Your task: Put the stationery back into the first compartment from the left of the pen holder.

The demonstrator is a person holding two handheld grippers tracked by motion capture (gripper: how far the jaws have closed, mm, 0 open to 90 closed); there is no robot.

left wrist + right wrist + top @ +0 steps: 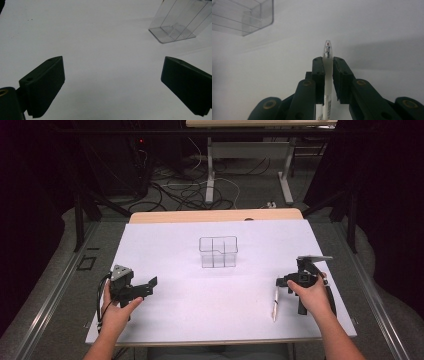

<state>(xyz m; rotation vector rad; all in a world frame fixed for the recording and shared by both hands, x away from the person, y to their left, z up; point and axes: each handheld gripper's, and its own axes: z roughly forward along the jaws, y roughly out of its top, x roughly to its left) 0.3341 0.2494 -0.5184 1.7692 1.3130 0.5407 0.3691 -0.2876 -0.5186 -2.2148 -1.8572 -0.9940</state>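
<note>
Where the table carries its white sheet, these things are seen:

Right tool (328,61): its jaws are pressed together on a pen, one jaw at each side of the barrel. In the high view the right tool (281,282) is near the right edge of the table, closer to the front edge, and a hand holds its body.

Pen (327,72): white barrel with a clear cap. The cap end stands out past the jaw tips in the right gripper view. In the high view the pen (275,304) is a thin light line that runs from the jaws toward the front edge of the table; I cannot tell if its far end touches the sheet.

Left tool (113,86): the jaws are spread wide and pinch nothing; between them is only the bare white sheet. In the high view the left tool (150,285) is near the left edge of the table, toward the front, and a hand holds it.

Clear box (218,252): it stands upright near the middle of the table, a little toward the back edge, well apart from both tools. Thin walls divide it in compartments. It is also seen in the left gripper view (178,22) and in the right gripper view (242,15).

Table (215,320): the white sheet covers nearly all of it; a wooden strip is seen at the back edge.
</note>
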